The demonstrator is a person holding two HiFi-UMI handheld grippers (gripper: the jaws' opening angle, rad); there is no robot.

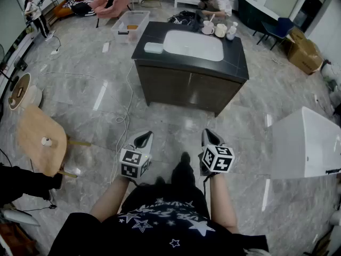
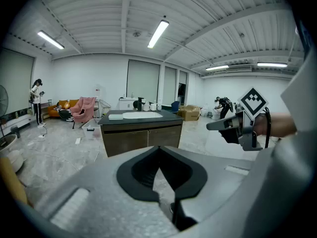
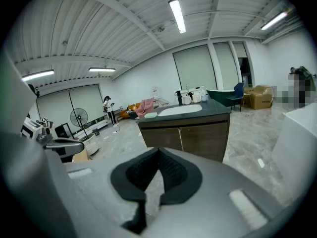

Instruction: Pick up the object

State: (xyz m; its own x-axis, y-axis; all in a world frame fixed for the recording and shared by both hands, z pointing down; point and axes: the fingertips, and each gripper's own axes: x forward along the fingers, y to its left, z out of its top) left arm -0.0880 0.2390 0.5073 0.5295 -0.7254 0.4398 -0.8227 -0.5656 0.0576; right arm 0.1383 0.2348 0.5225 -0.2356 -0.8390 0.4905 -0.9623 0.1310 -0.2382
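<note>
Head view: the person is standing on the grey marble floor, holding both grippers low at lower centre of the frame and pointing them up-frame.

- The left gripper is sitting left of centre and the right gripper right of centre. They are near each other and not touching.
- Left gripper view: the left gripper is keeping its dark pads together at the tips, with nothing between them. The right gripper is showing at mid right with its marker cube on top.
- Right gripper view: the right gripper is likewise holding its jaws closed and empty. The left gripper is showing at the left edge.

A dark cabinet is standing at upper centre of the head view, well apart from both grippers. It is carrying a black countertop with a white basin set into it.

- A pale rectangular block is lying on the countertop just left of the basin.
- White mugs are standing at the far right corner of the countertop.
- Which of these is the object to pick up, I cannot tell. All of them are resting on the countertop, and neither gripper is touching them.

Surroundings, head view:

- A person is crouching behind the cabinet at top centre.
- Another person is standing at upper left.
- A clear bin is lying on the floor left of the cabinet.
- A wooden stool is standing at the left edge.
- A white box is sitting at the right edge.
</note>
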